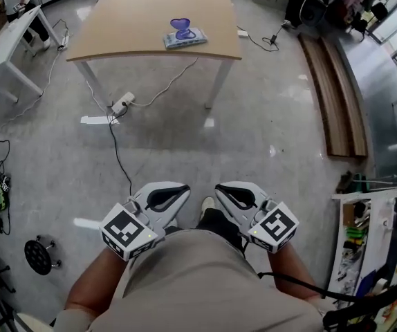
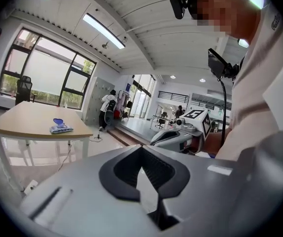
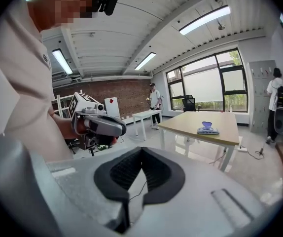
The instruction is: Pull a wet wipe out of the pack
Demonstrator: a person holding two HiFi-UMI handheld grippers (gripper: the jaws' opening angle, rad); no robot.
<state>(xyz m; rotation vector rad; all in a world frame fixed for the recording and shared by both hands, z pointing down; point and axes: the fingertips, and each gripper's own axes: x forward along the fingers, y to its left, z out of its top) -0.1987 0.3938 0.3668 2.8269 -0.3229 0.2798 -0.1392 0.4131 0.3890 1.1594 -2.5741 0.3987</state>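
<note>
The wet wipe pack (image 1: 185,37), pale blue with a purple lid flipped up, lies near the front edge of a wooden table (image 1: 143,9) far ahead of me. It also shows small in the left gripper view as the pack (image 2: 60,127) and in the right gripper view as the pack (image 3: 207,129). My left gripper (image 1: 183,189) and right gripper (image 1: 220,189) are held close to my body, side by side over the floor, well short of the table. Both are shut with nothing between the jaws, as seen on the left gripper (image 2: 142,147) and the right gripper (image 3: 141,149).
A power strip (image 1: 121,104) and cables lie on the floor under the table. A white table (image 1: 5,43) stands at the left, a long wooden platform (image 1: 337,95) at the right, shelves (image 1: 371,241) at the lower right. Other people stand far off.
</note>
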